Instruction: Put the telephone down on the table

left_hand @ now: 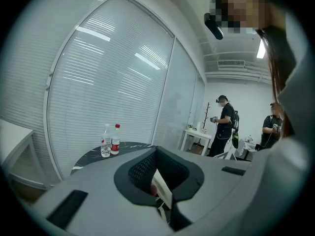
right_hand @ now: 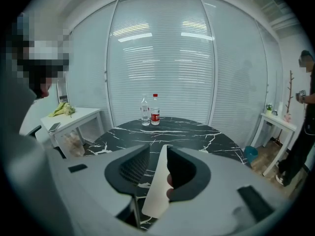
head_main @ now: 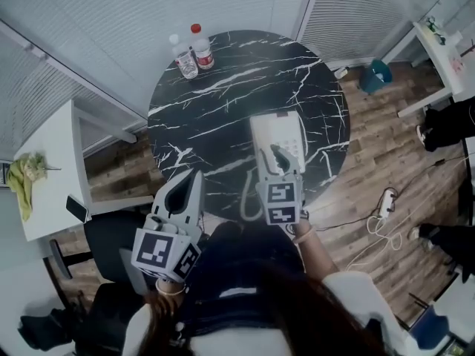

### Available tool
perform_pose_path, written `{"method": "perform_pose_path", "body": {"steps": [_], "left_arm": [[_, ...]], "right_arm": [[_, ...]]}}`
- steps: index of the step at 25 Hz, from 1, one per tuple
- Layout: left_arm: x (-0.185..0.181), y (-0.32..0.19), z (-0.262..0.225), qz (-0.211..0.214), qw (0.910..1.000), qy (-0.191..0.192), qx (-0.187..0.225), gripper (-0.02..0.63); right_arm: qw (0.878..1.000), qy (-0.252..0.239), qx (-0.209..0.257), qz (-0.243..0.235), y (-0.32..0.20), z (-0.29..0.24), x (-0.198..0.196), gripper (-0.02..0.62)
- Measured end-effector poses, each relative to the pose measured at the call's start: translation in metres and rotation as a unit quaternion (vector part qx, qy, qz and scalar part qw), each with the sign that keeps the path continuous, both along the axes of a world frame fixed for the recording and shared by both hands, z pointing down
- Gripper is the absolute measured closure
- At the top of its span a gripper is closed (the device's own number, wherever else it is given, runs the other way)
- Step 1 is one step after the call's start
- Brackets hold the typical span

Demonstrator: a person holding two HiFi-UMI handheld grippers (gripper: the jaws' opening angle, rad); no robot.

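Telephone (head_main: 275, 128) stands between the right claw's (right_hand: 157, 152) parted jaws.

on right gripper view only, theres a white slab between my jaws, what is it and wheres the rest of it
observer: it's the telephone. The head view shows its whole white body lying flat over the table, near the edge closest to you, under the right gripper.
operator: wheres its cord
observer: the cord loops off the near edge of the table, just left of your gripper, towards the person.
operator: and the other gripper
observer: the left gripper is at the near-left edge of the table, apart from the telephone and the cord.
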State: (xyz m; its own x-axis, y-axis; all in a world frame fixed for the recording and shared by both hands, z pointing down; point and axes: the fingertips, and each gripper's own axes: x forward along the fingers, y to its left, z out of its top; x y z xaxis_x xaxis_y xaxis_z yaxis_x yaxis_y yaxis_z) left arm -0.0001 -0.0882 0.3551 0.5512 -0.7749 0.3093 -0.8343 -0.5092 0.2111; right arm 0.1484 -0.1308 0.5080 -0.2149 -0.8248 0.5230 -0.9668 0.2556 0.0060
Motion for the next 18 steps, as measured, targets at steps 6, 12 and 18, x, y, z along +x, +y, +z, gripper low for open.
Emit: {"method": "perform_pose_path", "body": {"steps": [6, 12, 18], "left_arm": [[0.002, -0.004, 0.004, -0.004, 0.9999, -0.007, -0.007, 0.6], [0.005, -0.01, 0.008, -0.003, 0.9998, -0.012, -0.014, 0.6], [0.009, -0.015, 0.011, -0.001, 0.9998, -0.015, -0.016, 0.6]], "right_arm": [[1.0, 0.005, -0.016, -0.004, -0.006, 0.016, 0.003, 0.449], [0.999, 0.01, -0.033, -0.006, -0.01, 0.03, 0.006, 0.428], [0.999, 0.01, -0.049, -0.008, -0.012, 0.044, 0.007, 0.396]]}}
